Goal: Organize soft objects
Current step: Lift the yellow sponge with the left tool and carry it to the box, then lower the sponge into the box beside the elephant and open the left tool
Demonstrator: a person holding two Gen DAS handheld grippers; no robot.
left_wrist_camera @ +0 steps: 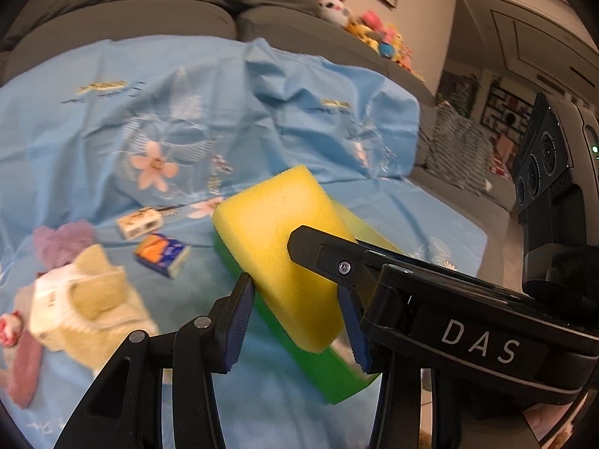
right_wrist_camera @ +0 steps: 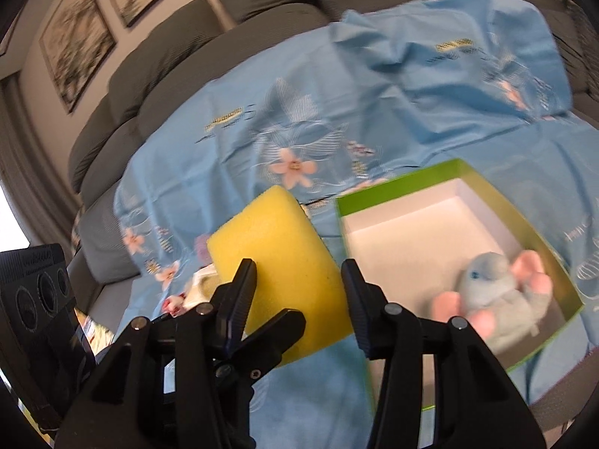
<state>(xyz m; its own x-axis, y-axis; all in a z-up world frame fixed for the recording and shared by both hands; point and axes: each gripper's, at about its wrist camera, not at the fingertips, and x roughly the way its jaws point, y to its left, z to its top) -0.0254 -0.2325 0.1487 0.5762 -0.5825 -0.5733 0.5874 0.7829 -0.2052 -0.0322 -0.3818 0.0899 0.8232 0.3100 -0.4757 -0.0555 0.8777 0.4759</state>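
A yellow sponge is held between the pads of my left gripper, which is shut on it above the blue cloth. The right gripper body crosses in front at the right of the left wrist view, one black finger lying against the sponge. In the right wrist view the same sponge sits between the fingers of my right gripper, whose jaws stand apart around it; the left gripper's finger shows below. A green box with a white inside holds a grey-and-pink plush toy.
On the blue flowered cloth lie a cream knitted item with a purple plush, a small white box and an orange-blue packet. Grey sofa cushions rise behind, with plush toys on the backrest.
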